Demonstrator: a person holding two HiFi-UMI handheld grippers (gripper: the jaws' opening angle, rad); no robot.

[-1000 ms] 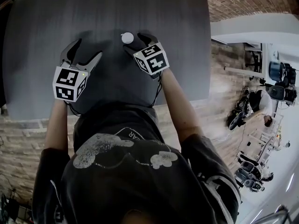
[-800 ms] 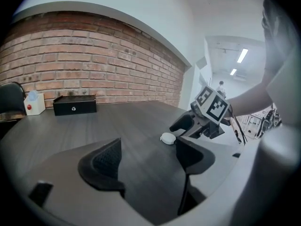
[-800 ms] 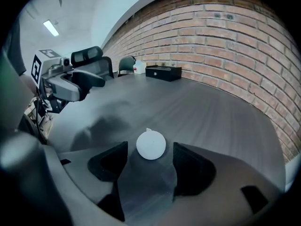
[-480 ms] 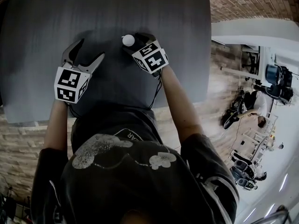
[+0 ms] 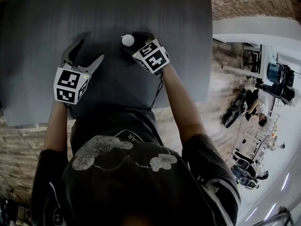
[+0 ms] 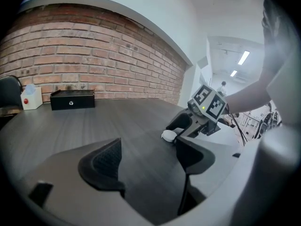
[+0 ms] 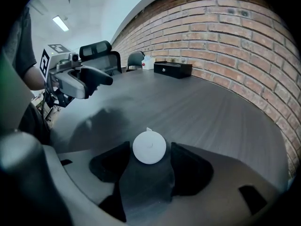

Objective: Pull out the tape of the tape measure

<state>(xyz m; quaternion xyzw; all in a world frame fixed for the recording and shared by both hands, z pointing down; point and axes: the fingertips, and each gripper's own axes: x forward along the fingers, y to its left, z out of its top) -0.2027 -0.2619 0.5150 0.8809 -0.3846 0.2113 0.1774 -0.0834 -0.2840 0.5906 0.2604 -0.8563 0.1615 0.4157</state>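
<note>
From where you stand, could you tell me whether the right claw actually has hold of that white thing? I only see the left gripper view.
Observer: Yes. The right gripper view shows the right claw closed on a round white tape measure, with one jaw against each side.
Operator: Thank you. Is any tape drawn out yet?
Observer: None that I can see. Only a small tab pokes from its far edge.

- No text, brand or number is legible in any view.
- Shirt [image 5: 134, 138]: curved lettering above the print, too small to read.
- Black box [image 6: 73, 99], 10 o'clock on the counter [image 6: 127, 121]: white mark, illegible.
</note>
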